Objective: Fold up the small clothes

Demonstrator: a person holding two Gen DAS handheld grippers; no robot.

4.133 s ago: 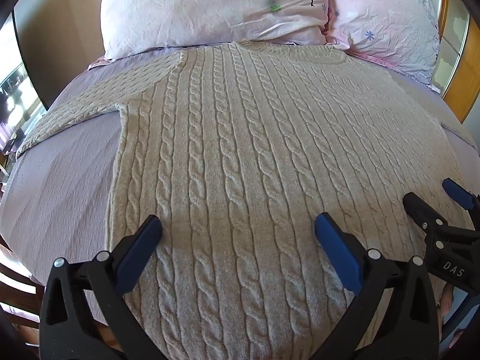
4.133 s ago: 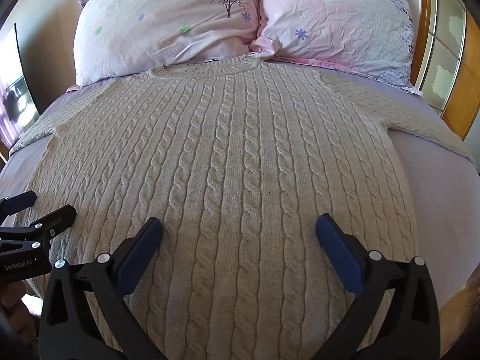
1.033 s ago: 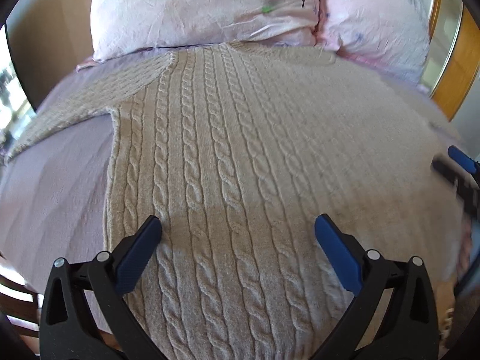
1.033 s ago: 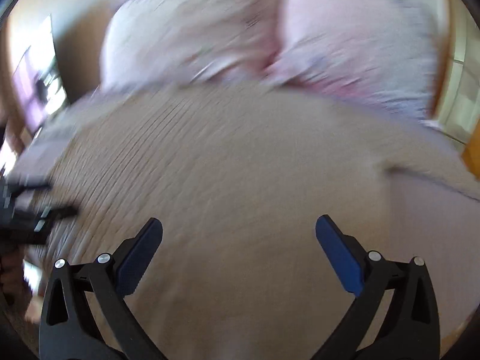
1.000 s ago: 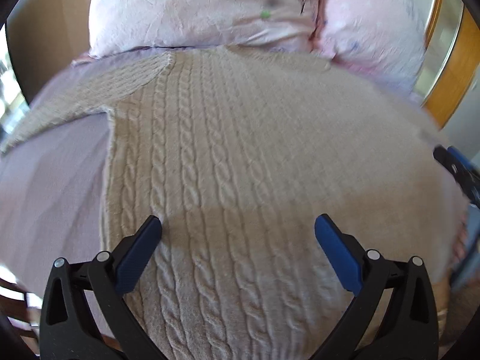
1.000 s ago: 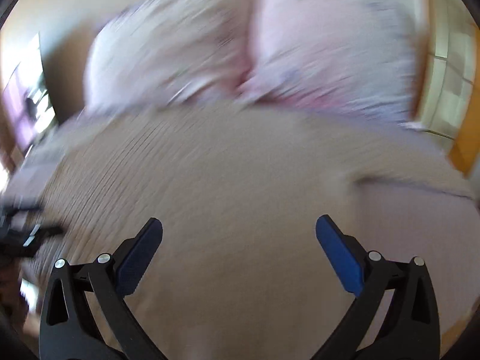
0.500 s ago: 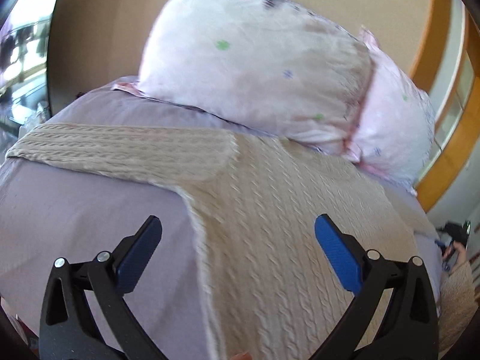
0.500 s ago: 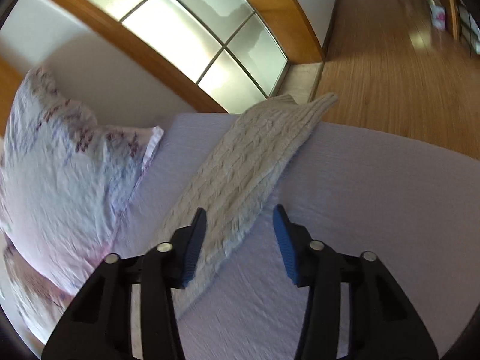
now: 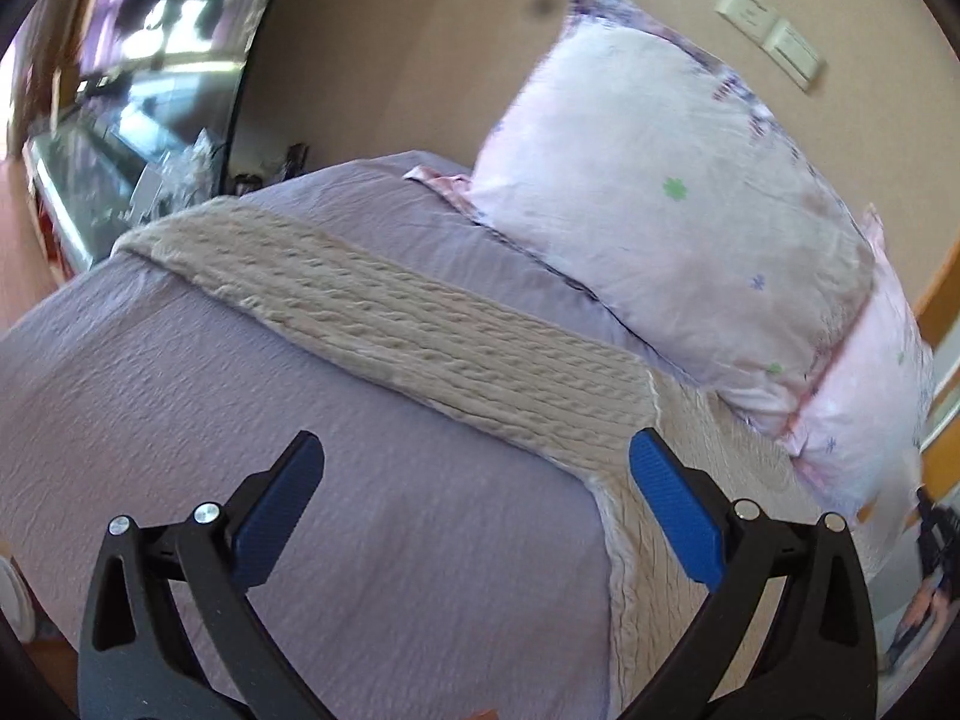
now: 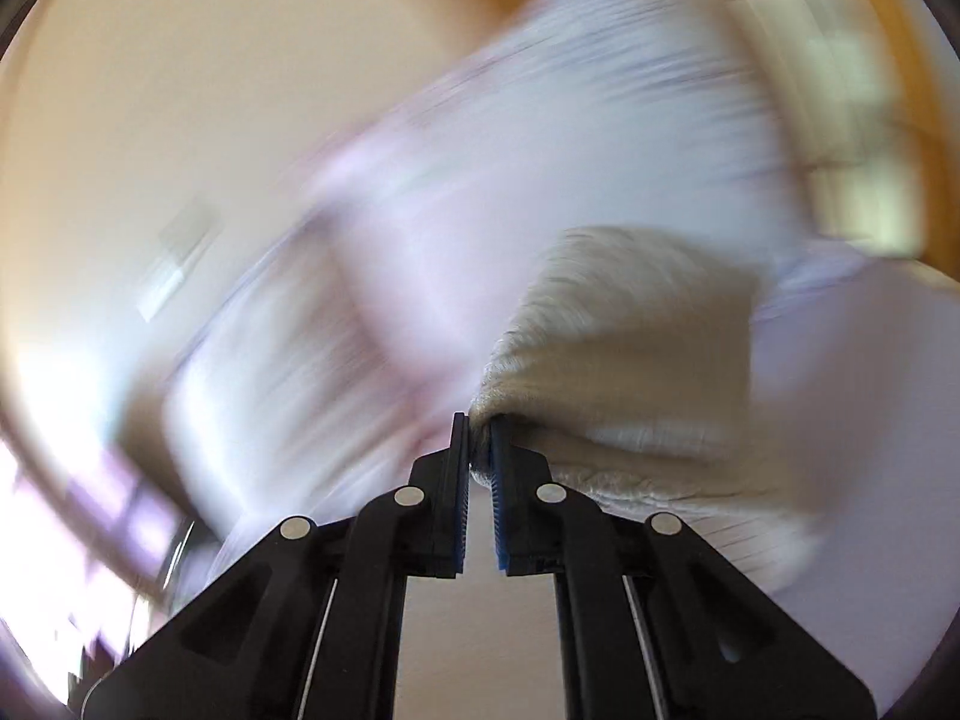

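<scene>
Bare bedsheet [image 9: 198, 396]; pillows [image 9: 666, 222] behind

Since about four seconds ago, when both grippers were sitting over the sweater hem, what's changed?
The right gripper swung out to the sweater's right sleeve, closed on it and is lifting it; the view is blurred by motion. The left gripper turned toward the left sleeve and hovers above it, jaws wide apart. The sweater body stays flat on the purple bedsheet, pillows unmoved.

Home bedroom: lilac-sheeted bed [image 9: 180, 408], floral pillows [image 9: 666, 210], wall switches [image 9: 768, 39].
</scene>
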